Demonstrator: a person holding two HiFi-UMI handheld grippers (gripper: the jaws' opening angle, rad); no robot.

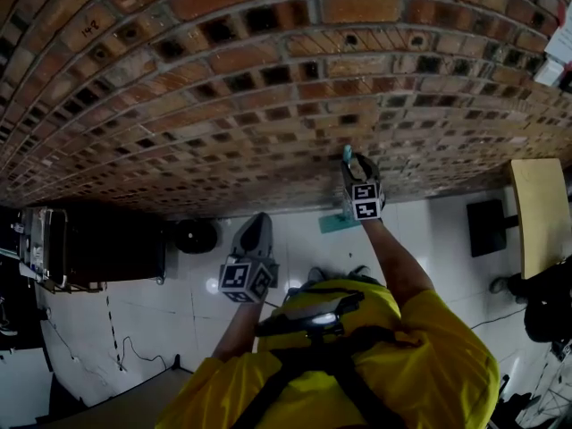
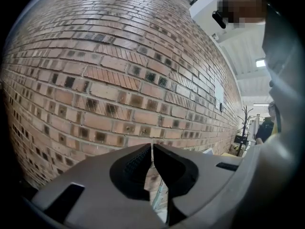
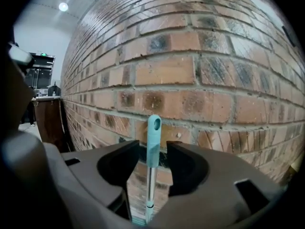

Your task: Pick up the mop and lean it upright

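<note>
The mop stands upright against the brick wall (image 1: 268, 88). Its teal handle tip (image 3: 153, 128) rises above a silver pole, and its teal head (image 1: 338, 223) rests on the white floor at the wall's foot. My right gripper (image 3: 153, 148) is open with the handle between its jaws; a gap shows on each side and the pads do not press on it. In the head view the right gripper (image 1: 356, 163) sits just behind the handle tip (image 1: 347, 153). My left gripper (image 2: 152, 146) is shut and holds nothing; it hangs lower and to the left (image 1: 259, 222), facing the wall.
A dark cabinet (image 1: 107, 244) and a round black object (image 1: 195, 235) stand at the wall on the left. On the right are a black box (image 1: 487, 226) and a yellow tabletop (image 1: 541, 213). A coat stand (image 2: 245, 116) shows far along the wall.
</note>
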